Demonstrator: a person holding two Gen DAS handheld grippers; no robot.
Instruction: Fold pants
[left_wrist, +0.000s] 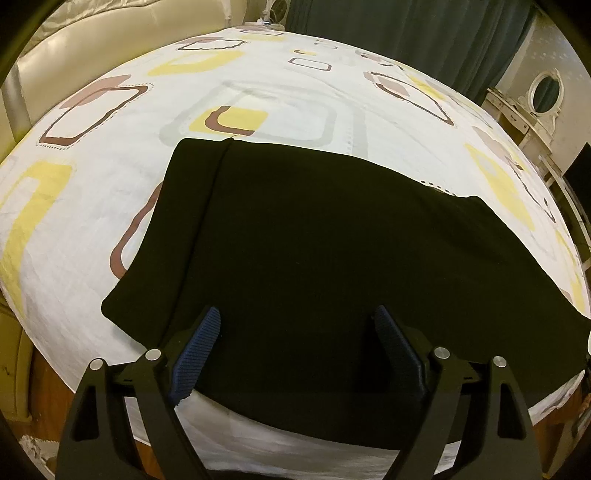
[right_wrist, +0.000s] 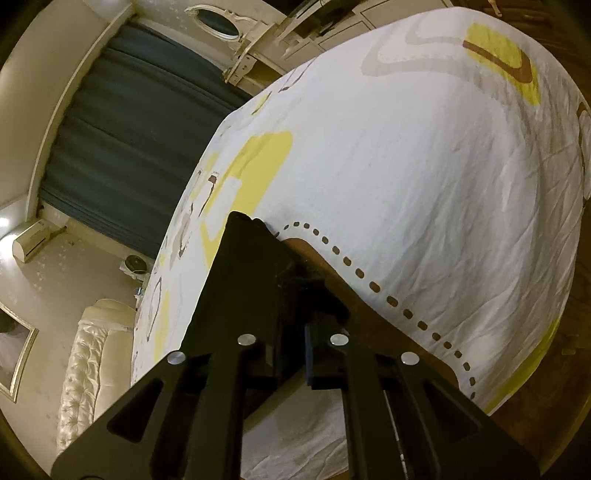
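Observation:
Black pants (left_wrist: 314, 258) lie folded flat on the patterned bed sheet (left_wrist: 92, 221), reaching from the middle of the left wrist view to its right edge. My left gripper (left_wrist: 297, 321) is open, its blue-padded fingers (left_wrist: 199, 354) spread just above the near part of the pants, holding nothing. In the right wrist view my right gripper (right_wrist: 291, 295) is shut on a bunched edge of the black pants (right_wrist: 243, 280), lifted off the white sheet (right_wrist: 424, 184). The view is rolled sideways.
A cream padded headboard (left_wrist: 74, 40) runs along the far left of the bed. Dark curtains (left_wrist: 406, 29) hang behind it. A white dresser with an oval mirror (left_wrist: 543, 88) stands to the right. The wooden bed frame (left_wrist: 44, 373) shows at the near edge.

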